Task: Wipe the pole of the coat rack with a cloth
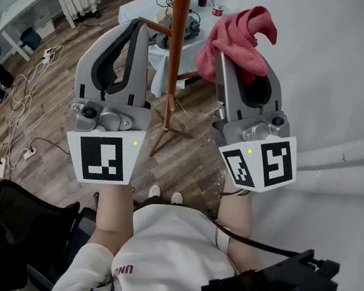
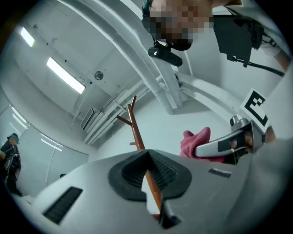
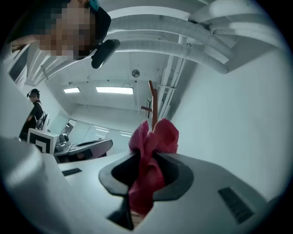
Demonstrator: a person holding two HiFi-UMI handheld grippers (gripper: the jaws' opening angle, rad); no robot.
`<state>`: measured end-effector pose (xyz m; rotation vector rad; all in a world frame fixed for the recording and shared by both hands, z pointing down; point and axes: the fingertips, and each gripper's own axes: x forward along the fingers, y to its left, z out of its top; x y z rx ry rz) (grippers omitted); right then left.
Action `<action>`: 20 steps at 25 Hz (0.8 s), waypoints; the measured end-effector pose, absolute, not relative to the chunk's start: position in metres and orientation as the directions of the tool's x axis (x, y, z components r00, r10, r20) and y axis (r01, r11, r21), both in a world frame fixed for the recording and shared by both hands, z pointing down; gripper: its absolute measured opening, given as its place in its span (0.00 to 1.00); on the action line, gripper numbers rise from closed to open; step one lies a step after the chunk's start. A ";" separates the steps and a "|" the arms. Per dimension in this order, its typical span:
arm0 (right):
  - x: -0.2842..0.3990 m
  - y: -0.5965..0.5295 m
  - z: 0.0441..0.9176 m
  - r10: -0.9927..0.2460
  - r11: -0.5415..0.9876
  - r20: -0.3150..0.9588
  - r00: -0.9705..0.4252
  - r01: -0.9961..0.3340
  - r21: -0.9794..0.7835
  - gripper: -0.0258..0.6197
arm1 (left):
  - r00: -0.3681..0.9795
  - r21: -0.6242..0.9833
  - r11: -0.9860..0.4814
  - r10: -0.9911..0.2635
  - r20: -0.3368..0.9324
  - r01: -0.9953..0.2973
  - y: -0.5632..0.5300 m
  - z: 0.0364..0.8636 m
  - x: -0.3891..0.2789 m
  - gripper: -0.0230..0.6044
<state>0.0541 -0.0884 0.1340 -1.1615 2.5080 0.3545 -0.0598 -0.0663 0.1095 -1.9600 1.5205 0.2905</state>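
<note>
Left gripper (image 1: 138,27): grey fingers pressed together, holding nothing, just left of the brown wooden coat-rack pole (image 1: 175,55).
Right gripper (image 1: 238,66): fingers clamped on a crumpled red cloth (image 1: 238,33), just right of that pole.
Pole: upright on the plank floor (image 1: 59,126), beyond both grippers.

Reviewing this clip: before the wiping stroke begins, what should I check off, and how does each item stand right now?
1. Cloth clamped in the right gripper: ok, jaws shut on it.
2. Cloth sticks out past the jaw tips for wiping: ok.
3. Cloth touching the pole: not ok, the head view shows a gap between them.
4. Left gripper empty: ok, jaws together, nothing held.
5. Pole upright on its feet: ok.
</note>
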 end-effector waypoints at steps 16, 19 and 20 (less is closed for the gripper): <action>0.050 -0.093 0.136 -0.683 0.640 -0.422 -0.597 -0.767 0.049 0.18 | 0.311 -0.337 -0.144 -0.796 -0.520 -0.930 -0.065 0.114 -0.062 0.06; 0.046 -0.095 0.134 -0.683 0.637 -0.430 -0.591 -0.769 0.047 0.18 | 0.320 -0.340 -0.154 -0.799 -0.509 -0.928 -0.065 0.119 -0.066 0.06; 0.044 -0.096 0.133 -0.683 0.634 -0.432 -0.589 -0.772 0.051 0.18 | 0.323 -0.340 -0.160 -0.800 -0.506 -0.927 -0.065 0.121 -0.067 0.06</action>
